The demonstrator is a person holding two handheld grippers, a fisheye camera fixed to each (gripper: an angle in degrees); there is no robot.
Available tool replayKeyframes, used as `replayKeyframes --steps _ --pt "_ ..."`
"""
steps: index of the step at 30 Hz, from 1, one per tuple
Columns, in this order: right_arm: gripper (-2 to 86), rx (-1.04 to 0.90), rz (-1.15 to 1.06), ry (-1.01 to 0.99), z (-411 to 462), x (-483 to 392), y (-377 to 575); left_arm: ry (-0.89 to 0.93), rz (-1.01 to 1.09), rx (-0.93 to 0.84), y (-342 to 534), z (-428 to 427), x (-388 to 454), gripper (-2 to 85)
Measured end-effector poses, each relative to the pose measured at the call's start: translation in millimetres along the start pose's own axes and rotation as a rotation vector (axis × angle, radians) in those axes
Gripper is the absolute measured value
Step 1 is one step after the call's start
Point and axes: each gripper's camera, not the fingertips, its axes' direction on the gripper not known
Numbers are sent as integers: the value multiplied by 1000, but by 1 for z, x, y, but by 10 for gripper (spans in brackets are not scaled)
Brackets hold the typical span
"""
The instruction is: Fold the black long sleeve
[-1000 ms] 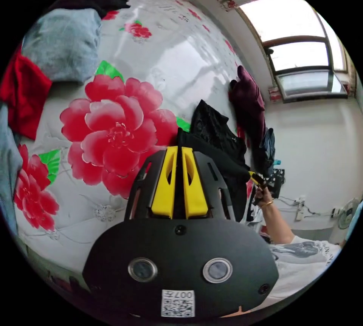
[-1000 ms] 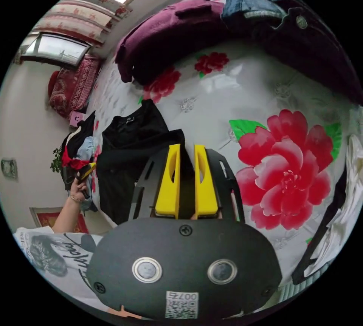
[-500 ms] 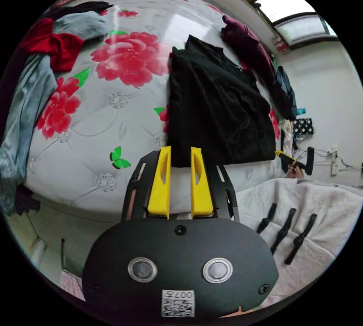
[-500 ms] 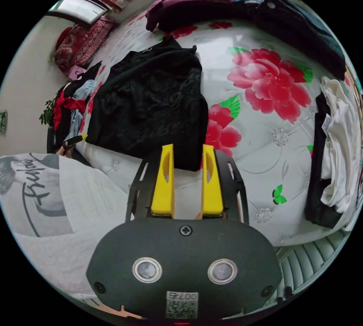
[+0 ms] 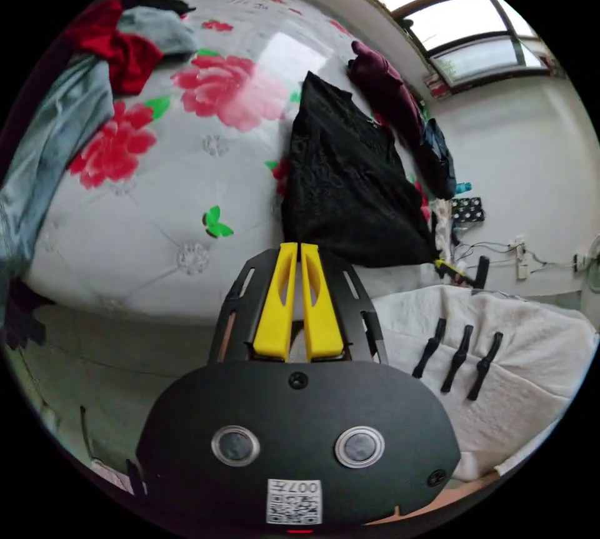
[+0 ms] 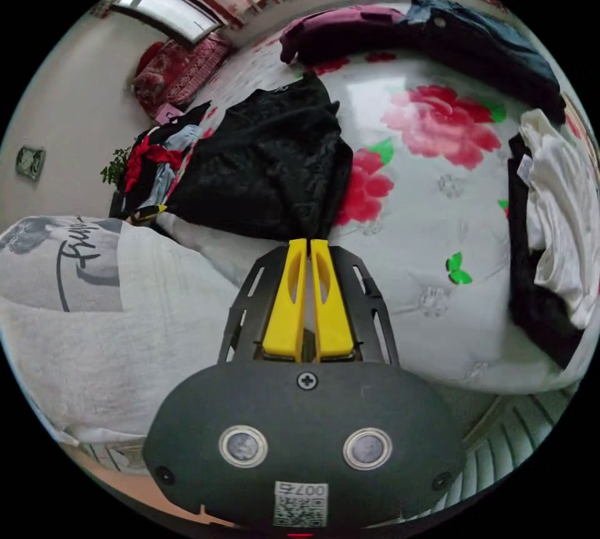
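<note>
We've got the left gripper (image 5: 299, 247) and right gripper (image 6: 308, 243) each pinching a near hem corner of the black long sleeve top (image 5: 350, 189), probably to keep the bottom edge taut. It lies mid-bed on the glossy white rose-print bedcover (image 5: 156, 214), body flat, slightly rumpled.

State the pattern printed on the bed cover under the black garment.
Large red flowers with green leaves on a white bed cover, clearest in the right gripper view.
</note>
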Motion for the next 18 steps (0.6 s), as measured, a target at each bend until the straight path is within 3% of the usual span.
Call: replayKeyframes --steps 11,18 --pt "-3 86 7 -185 -90 6 28 190 35 71 11 -64 13 -10" --pt "-2 236 105 -430 -153 55 -58 415 -23 160 -112 -86 -5 -9"
